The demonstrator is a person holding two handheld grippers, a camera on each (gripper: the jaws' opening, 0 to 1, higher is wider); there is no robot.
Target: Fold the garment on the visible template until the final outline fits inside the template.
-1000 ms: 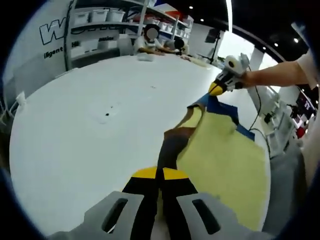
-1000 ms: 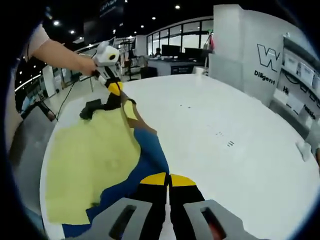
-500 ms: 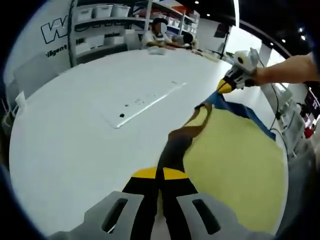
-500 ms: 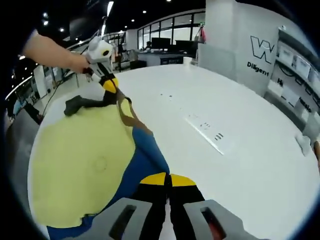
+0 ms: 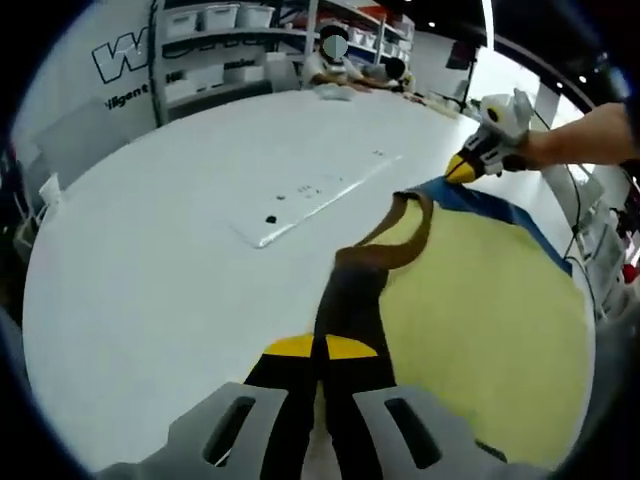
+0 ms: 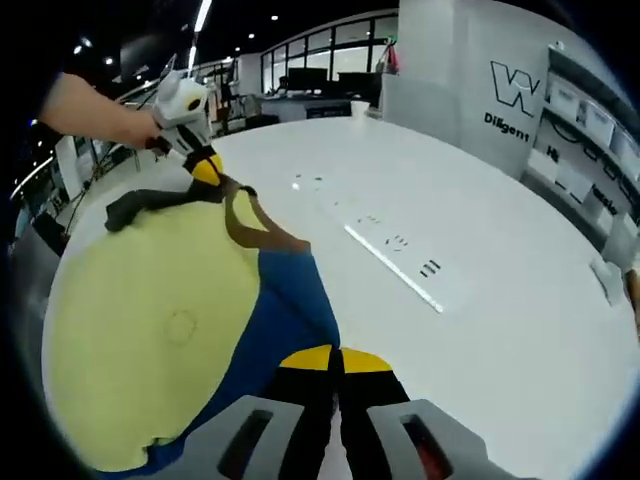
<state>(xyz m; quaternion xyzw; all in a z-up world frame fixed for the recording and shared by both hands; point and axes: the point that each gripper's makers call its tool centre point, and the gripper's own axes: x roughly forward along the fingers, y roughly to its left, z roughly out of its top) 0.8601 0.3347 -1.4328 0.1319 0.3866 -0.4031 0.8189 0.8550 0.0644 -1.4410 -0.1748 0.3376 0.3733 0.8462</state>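
A soft pale-yellow fabric garment (image 5: 480, 300) with a brown neck strap and a blue panel lies spread on the wide, smooth white table (image 5: 170, 250), its cloth slack and gently rounded, stretched between the two tools. In the left gripper view the left gripper (image 5: 320, 352), black with yellow tips above grey plastic housing, has its jaws pressed together on the brown edge of the garment, and the brown strap curves up from there in a loop; far across the cloth the right gripper (image 5: 462, 170), held in a person's hand (image 5: 530, 150), meets the blue corner, though its jaws are too small there to judge. The right gripper view looks back the other way: the right gripper (image 6: 338, 358) is clenched on the blue panel of the garment (image 6: 160, 330), and the left gripper (image 6: 206, 172) pinches the brown strap at the far edge, with a dark sleeve trailing beside it. A thin, flat, transparent template sheet (image 6: 395, 268) with small black marks lies on the bare table beside the garment; the garment does not lie on it. The left gripper view adds grey shelving with pale storage bins (image 5: 220, 40) and seated people beyond. A white wall (image 6: 520, 100) carries a large outlined "W" and the partly legible word "Diligent".
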